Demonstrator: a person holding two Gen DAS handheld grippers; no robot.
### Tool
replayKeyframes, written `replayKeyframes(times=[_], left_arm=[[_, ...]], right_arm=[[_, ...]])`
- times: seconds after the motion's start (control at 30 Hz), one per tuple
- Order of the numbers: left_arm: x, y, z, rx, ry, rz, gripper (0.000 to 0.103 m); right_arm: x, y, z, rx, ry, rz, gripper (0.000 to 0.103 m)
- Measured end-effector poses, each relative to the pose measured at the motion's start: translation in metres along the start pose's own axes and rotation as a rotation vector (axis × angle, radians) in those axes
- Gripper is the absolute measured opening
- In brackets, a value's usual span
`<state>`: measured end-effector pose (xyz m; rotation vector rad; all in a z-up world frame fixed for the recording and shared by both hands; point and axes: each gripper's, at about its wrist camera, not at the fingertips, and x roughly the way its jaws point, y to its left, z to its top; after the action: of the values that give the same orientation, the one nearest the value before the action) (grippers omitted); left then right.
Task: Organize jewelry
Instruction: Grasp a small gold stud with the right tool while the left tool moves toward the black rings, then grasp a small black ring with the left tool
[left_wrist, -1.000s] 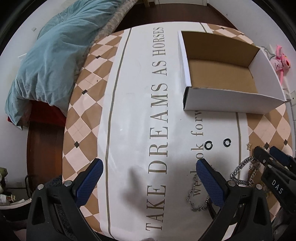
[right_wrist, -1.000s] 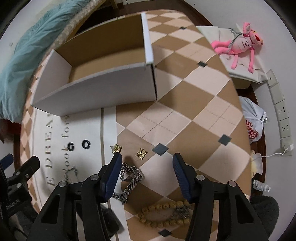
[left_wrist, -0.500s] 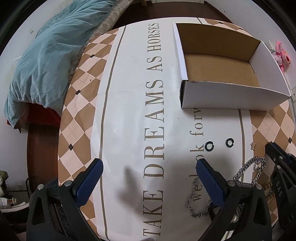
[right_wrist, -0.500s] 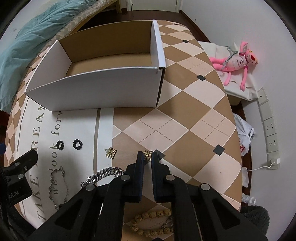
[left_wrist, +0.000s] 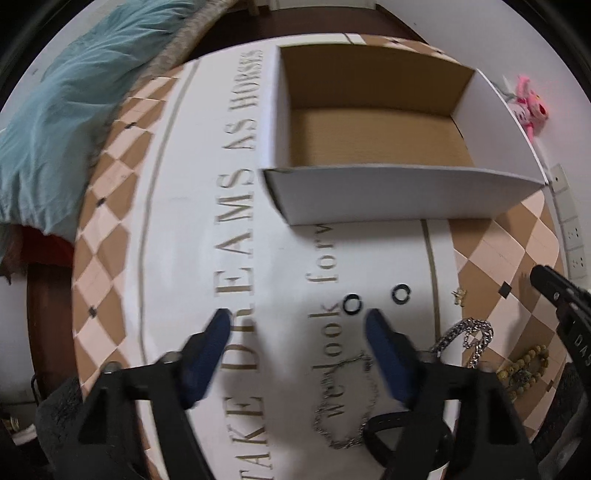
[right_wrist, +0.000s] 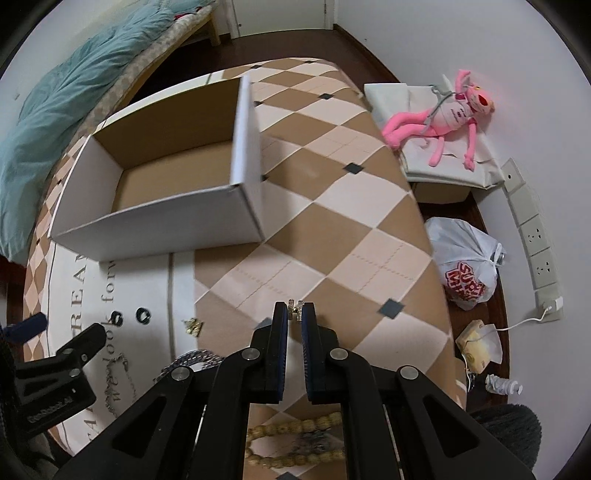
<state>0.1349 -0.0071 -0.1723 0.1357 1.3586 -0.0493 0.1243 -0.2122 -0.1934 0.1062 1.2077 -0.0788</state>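
The cardboard box (right_wrist: 162, 184) stands open at the far side of the worktop (right_wrist: 332, 229), stiff and light, its floor bare as far as both views show.

Along the near edge lie the larger pieces. The bead bracelet (right_wrist: 295, 439) is hard and lumpy but strung loose, so it is likely to sag; one bead across the strand looks the best hold. The heavy chain (left_wrist: 469, 338) and the thin chain (left_wrist: 347, 402) are limp and slippery, probably best pinched where the links bunch. The two black rings (left_wrist: 352, 303) lie flat on the lettering, thin and likely to skate.

Smallest are the gold earrings. One gold earring (right_wrist: 194, 325) rests near the brown stripe. The other, an H-shaped earring (right_wrist: 295, 309), is pinched at the very tip of the right gripper (right_wrist: 294, 317), fingers almost together on it: tiny, rigid, easily dropped.

The left gripper (left_wrist: 295, 339) hovers with fingers wide apart, holding nothing.

Only the right view shows the held earring; the left view alone shows the thin chain's whole loop.
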Motion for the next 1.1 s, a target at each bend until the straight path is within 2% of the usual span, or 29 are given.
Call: replayKeyframes(times=[0.07, 0.2, 0.23, 0.33, 0.5, 0.67, 0.73, 0.93, 1.1], left_arm=[[0.003, -0.005, 0.001, 0.016, -0.001, -0.003, 0.06], [0.008, -0.014, 0.001, 0.05, -0.004, -0.005, 0.056], [0.009, -0.015, 0.002, 0.057, -0.005, -0.006, 0.052], [0.009, -0.017, 0.004, 0.071, -0.018, -0.004, 0.049], [0.008, -0.021, 0.007, 0.088, -0.028, -0.017, 0.038], [0.009, -0.024, 0.009, 0.102, -0.035, -0.054, 0.016], [0.009, -0.025, 0.009, 0.11, -0.037, -0.064, 0.01], [0.004, -0.024, 0.009, 0.098, -0.056, -0.077, 0.01], [-0.018, -0.021, 0.006, 0.078, -0.089, -0.108, 0.01]], right_arm=[[0.0, -0.005, 0.002, 0.01, 0.001, -0.003, 0.008], [0.002, -0.011, 0.002, 0.026, 0.007, -0.012, 0.008], [0.002, -0.013, 0.002, 0.029, 0.009, -0.012, 0.008], [0.006, -0.015, 0.002, 0.039, 0.017, -0.015, 0.008], [0.008, -0.016, 0.003, 0.049, 0.021, -0.017, 0.008], [0.008, -0.018, 0.005, 0.053, 0.021, -0.02, 0.008], [0.008, -0.018, 0.006, 0.058, 0.021, -0.023, 0.008], [0.001, -0.021, 0.009, 0.066, 0.009, -0.02, 0.008], [-0.011, -0.019, 0.013, 0.081, -0.006, 0.0, 0.008]])
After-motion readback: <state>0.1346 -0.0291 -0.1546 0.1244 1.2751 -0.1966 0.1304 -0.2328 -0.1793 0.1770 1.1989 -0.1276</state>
